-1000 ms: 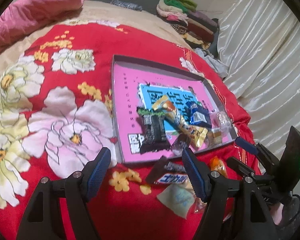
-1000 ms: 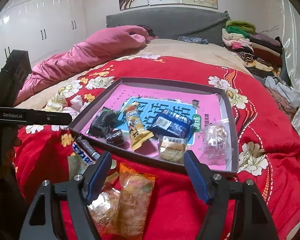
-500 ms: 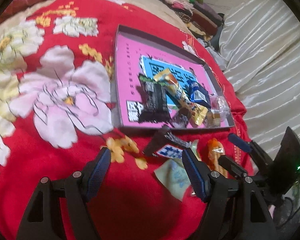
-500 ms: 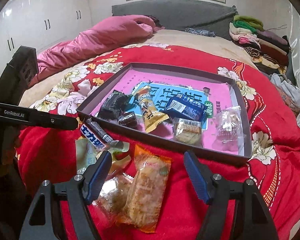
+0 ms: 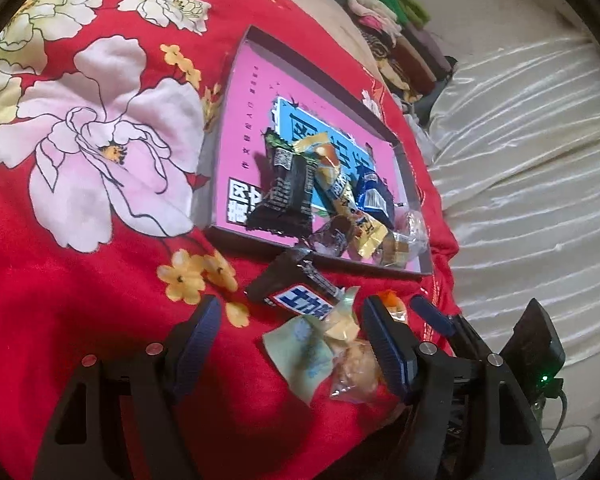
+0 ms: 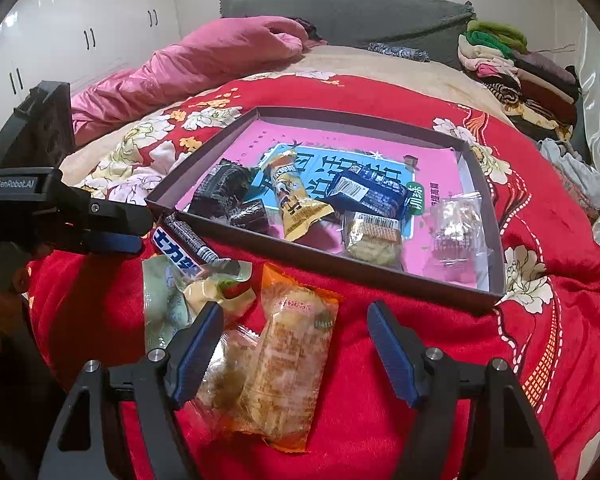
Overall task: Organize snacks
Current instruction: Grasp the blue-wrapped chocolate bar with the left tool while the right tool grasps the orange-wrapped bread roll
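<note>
A dark-rimmed tray (image 6: 340, 268) (image 5: 256, 246) with a pink floor lies on the red flowered bedspread. In it are several snacks: a black packet (image 6: 220, 192), a yellow bar (image 6: 296, 204), a blue packet (image 6: 372, 194) and clear-wrapped ones. In front of the tray lie a brown chocolate bar (image 5: 296, 292) (image 6: 180, 248), a pale green packet (image 5: 300, 356) (image 6: 164, 300), a clear cookie bag (image 6: 224, 372) and an orange pastry packet (image 6: 292, 352). My left gripper (image 5: 294, 340) (image 6: 136, 230) is open over the chocolate bar and green packet. My right gripper (image 6: 294, 344) (image 5: 424, 320) is open above the orange packet, with no pad touching it.
A pink quilt (image 6: 204, 64) is bunched at the far left of the bed. Folded clothes (image 6: 512, 64) are stacked at the far right. A pale satin curtain (image 5: 520, 160) hangs past the bed's right edge. White wardrobe doors (image 6: 80, 28) stand behind.
My left gripper has dipped and rolled, so the chocolate bar and green packet now sit between its fingers. The right view has tipped down slightly toward the loose packets. No snack has moved.
</note>
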A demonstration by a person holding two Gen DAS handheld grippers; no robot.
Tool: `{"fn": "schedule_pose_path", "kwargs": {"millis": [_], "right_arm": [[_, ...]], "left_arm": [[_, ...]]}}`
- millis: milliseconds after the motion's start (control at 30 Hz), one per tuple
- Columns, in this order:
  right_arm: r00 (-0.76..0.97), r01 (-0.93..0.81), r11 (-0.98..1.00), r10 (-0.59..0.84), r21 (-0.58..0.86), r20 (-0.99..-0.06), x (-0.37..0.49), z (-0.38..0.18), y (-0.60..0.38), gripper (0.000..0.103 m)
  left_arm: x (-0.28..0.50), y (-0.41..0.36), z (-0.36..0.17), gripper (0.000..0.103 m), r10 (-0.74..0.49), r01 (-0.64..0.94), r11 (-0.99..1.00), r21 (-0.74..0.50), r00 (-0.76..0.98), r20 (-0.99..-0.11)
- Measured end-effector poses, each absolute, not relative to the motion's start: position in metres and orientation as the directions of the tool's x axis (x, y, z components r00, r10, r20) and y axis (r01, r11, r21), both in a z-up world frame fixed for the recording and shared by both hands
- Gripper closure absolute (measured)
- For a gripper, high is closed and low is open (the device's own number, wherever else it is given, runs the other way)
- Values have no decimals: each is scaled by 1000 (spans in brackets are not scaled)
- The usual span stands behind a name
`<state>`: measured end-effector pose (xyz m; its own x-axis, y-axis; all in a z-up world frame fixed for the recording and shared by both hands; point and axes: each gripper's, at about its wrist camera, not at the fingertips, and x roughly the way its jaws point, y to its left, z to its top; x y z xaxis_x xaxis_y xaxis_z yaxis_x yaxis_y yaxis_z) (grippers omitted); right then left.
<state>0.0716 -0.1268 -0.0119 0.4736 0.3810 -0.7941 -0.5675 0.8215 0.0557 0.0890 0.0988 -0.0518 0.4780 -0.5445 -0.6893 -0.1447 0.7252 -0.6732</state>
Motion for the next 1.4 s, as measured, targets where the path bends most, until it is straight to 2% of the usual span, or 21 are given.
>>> {"fn": "schedule_pose_path", "kwargs": {"millis": [133, 300, 667, 800, 900, 1033, 1233, 1267, 1300, 1400], "right_arm": [[471, -571, 819, 375, 48, -798, 72, -14, -126, 29], [469, -572, 819, 369, 42, -803, 72, -16, -127, 29], [440, -581, 811, 382, 67, -813, 78, -24, -124, 30], [415, -574, 814, 386, 92, -824, 84, -30, -125, 44], [389, -572, 811, 400, 123, -830, 87, -35, -126, 50], [344, -560, 806, 435, 189, -832, 94, -42, -127, 57], [299, -541, 796, 485, 272, -822, 103, -50, -134, 61], [295, -540, 793, 491, 281, -820, 103, -50, -135, 61], [295, -540, 792, 495, 285, -817, 103, -50, -136, 62], [304, -543, 788, 507, 291, -806, 101, -44, -138, 63]], "left_arm": [[91, 89, -54, 31, -539, -149, 731, -666, 472, -698], [94, 84, -66, 39, -543, -203, 708, -677, 455, -705], [109, 80, -71, 49, -536, -240, 684, -689, 475, -698], [116, 79, -76, 49, -538, -252, 678, -691, 470, -700], [118, 77, -78, 49, -531, -254, 684, -684, 469, -706], [122, 74, -81, 48, -520, -261, 691, -674, 469, -714], [124, 68, -84, 46, -507, -265, 692, -671, 483, -714], [123, 67, -84, 47, -501, -266, 696, -667, 484, -717], [123, 66, -84, 55, -482, -272, 708, -651, 488, -728], [120, 66, -83, 64, -465, -264, 722, -640, 499, -731]]}}
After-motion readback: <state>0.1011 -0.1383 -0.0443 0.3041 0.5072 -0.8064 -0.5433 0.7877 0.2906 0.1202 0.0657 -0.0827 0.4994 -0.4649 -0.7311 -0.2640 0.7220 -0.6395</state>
